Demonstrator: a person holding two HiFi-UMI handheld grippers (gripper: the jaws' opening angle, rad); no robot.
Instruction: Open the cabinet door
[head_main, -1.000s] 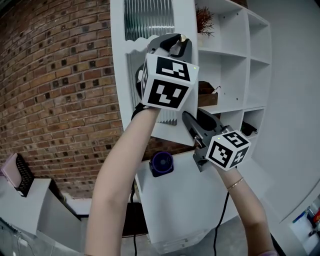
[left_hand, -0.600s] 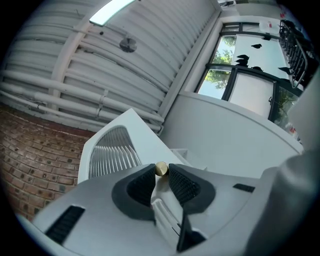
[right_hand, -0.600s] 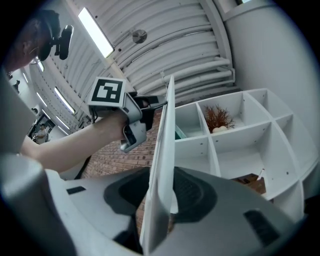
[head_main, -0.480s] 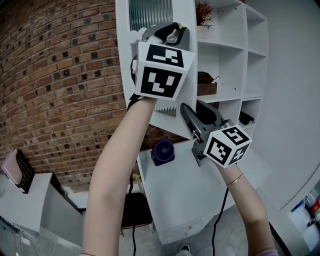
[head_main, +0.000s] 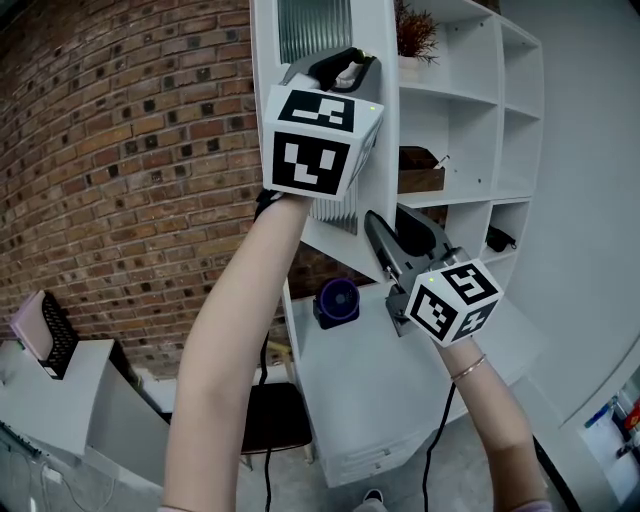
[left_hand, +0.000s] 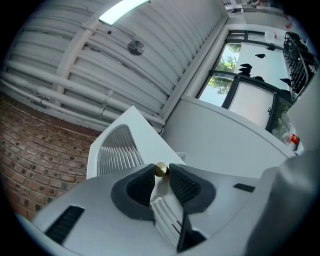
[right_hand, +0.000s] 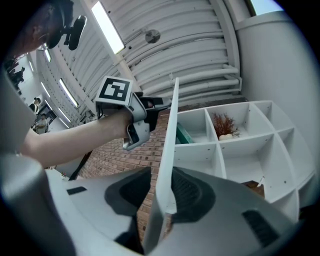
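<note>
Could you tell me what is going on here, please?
A person is opening a white cabinet door with two hand-held grippers. The left gripper holds the brass knob between its pad tips, though its jaws have just been opening slightly. The right gripper straddles the door's edge; its jaws have just been closing, not yet clamped. The door stands swung out from the shelves.

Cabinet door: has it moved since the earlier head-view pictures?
Yes. Measured against the fixed shelf unit, the cabinet door has swung: its left edge now lies nearer the shelves, so it looks narrower.
</note>
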